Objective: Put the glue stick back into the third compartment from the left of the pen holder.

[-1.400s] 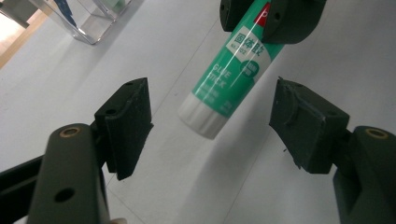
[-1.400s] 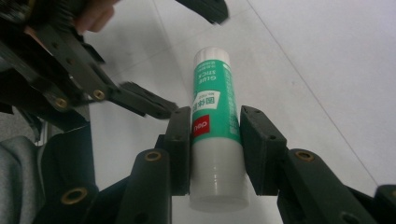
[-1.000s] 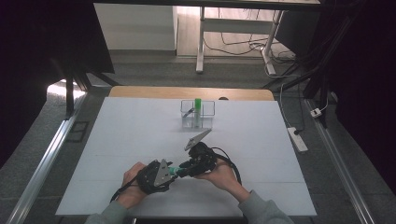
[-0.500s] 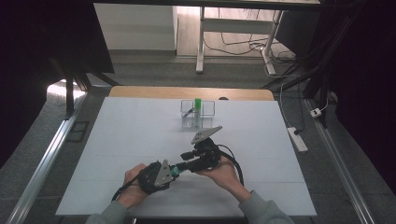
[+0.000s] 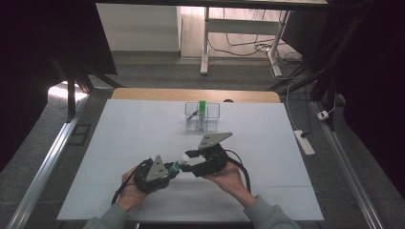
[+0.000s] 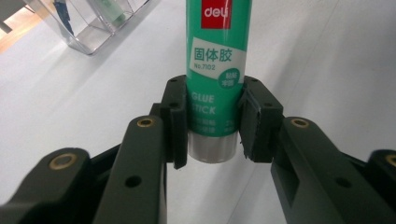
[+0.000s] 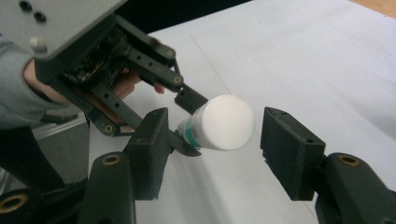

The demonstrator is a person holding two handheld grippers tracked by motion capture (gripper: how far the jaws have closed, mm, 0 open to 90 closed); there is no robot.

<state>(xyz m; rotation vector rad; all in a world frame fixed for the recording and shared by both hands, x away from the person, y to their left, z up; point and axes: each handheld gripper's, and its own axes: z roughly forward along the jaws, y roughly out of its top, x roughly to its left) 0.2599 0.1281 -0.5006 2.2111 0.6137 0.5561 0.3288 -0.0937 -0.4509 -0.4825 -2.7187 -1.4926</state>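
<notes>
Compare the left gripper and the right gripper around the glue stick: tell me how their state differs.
The left gripper is shut on the glue stick, pads pressing its lower body; the right gripper is open, pads apart from the stick's white cap, its jaws having just been opening. The left gripper holds the stick near its base; the right gripper faces the cap end, with gaps on both sides. Both have black jaws and meet at the same stick, above the white table.

A green glue stick [image 6: 215, 70] with a red logo patch, a white label panel and a white cap is seen between black jaws. The table cover [image 5: 143, 138] is coloured plain white, edged by light wood at the far side. A clear plastic box [image 5: 202, 117] is shown holding something green.
</notes>
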